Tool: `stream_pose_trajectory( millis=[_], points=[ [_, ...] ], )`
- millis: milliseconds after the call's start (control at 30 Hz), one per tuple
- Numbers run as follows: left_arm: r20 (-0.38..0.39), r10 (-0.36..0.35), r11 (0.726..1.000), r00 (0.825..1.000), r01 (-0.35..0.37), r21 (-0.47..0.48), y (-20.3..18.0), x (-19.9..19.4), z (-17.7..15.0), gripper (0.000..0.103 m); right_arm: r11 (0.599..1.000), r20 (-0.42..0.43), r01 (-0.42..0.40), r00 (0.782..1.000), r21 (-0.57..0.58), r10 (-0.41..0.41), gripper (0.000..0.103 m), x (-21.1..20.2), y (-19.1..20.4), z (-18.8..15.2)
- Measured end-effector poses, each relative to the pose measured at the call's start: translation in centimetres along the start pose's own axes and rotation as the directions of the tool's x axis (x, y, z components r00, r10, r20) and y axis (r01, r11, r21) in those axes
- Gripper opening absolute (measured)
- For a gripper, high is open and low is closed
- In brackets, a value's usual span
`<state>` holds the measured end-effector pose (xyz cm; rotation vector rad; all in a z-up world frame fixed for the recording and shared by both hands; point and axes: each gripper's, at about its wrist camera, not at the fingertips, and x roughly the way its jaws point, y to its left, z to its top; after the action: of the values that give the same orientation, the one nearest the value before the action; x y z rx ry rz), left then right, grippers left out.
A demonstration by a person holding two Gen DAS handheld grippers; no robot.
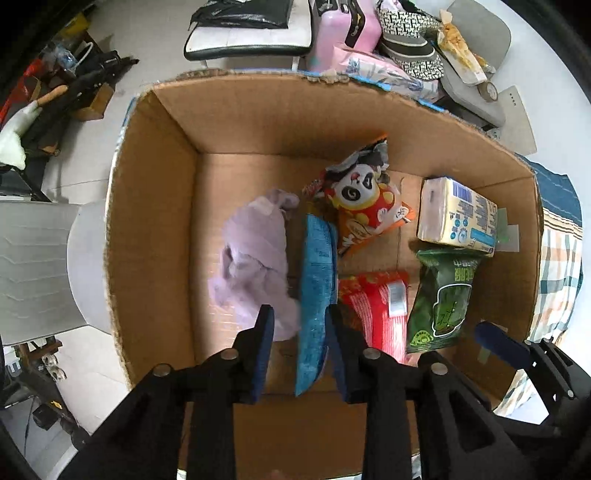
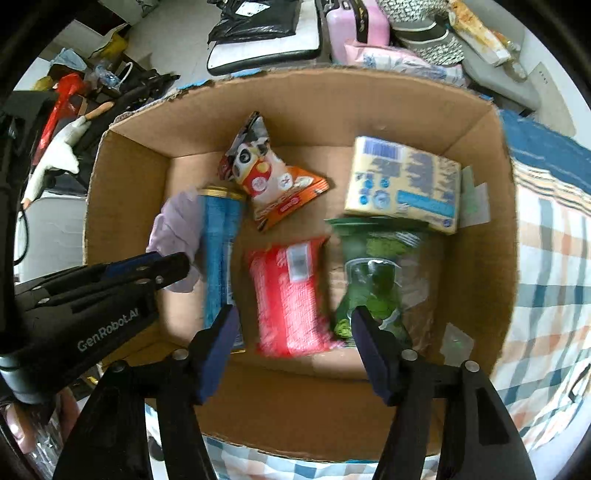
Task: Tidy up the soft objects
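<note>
An open cardboard box (image 1: 155,206) (image 2: 125,177) holds several soft packs. My left gripper (image 1: 300,317) hangs over the box with its jaws parted around a blue pack (image 1: 314,280) (image 2: 218,258) that stands on edge; whether the pads press it I cannot tell. A lilac cloth (image 1: 255,258) (image 2: 177,225) lies left of the blue pack. A panda snack bag (image 1: 365,199) (image 2: 273,181), a red pack (image 1: 380,306) (image 2: 288,295), a green bag (image 1: 443,299) (image 2: 373,280) and a yellow tissue pack (image 1: 458,214) (image 2: 402,184) lie to the right. My right gripper (image 2: 295,314) is open and empty above the red pack.
The box rests on a checked blanket (image 2: 546,295). Behind it lie a pink case (image 1: 343,26), patterned bags (image 1: 410,40) and a black bag (image 2: 255,22). Tools and a white plush toy (image 2: 55,158) crowd the floor at the left. A grey chair (image 1: 37,266) stands left of the box.
</note>
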<state>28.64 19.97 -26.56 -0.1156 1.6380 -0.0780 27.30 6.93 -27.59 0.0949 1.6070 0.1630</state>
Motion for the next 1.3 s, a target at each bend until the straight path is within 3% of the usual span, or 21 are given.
stream_pose_trajectory(
  millis=[133, 267, 367, 467, 800, 933, 1300],
  points=[
    [0.041, 0.016, 1.000, 0.999, -0.016, -0.003, -0.1, -1.2, -1.0, 0.041, 0.998, 0.025, 0.059, 0.998, -0.010, -0.059, 0.089, -0.7, -0.4, -0.1],
    [0.107, 0.025, 1.000, 0.994, -0.024, -0.011, -0.1, -2.4, -1.8, 0.070, 0.994, 0.046, 0.107, 0.993, -0.014, -0.107, 0.103, -1.3, -1.1, -0.7],
    [0.151, 0.033, 0.999, 0.988, -0.030, -0.024, -0.1, -3.3, -2.9, 0.088, 0.991, 0.056, 0.134, 0.990, -0.014, -0.133, 0.103, -1.6, -1.5, -1.5],
    [0.178, 0.043, 0.999, 0.983, -0.038, -0.033, -0.3, -3.8, -3.8, 0.097, 0.989, 0.062, 0.145, 0.988, -0.009, -0.144, 0.103, -1.8, -2.0, -2.2],
    [0.252, 0.068, 0.996, 0.965, -0.053, -0.065, -0.5, -5.7, -6.5, 0.097, 0.987, 0.099, 0.162, 0.982, 0.001, -0.162, 0.103, -3.1, -2.2, -4.6],
    [0.299, 0.083, 0.996, 0.951, -0.066, -0.065, -1.2, -7.6, -8.2, 0.097, 0.988, 0.134, 0.153, 0.979, 0.001, -0.152, 0.103, -5.0, -1.8, -5.6],
    [0.483, 0.118, 0.993, 0.867, -0.093, -0.076, -2.4, -17.3, -15.9, 0.097, 0.989, 0.359, 0.150, 0.923, 0.000, -0.139, 0.103, -16.0, -0.9, -13.4]
  ],
)
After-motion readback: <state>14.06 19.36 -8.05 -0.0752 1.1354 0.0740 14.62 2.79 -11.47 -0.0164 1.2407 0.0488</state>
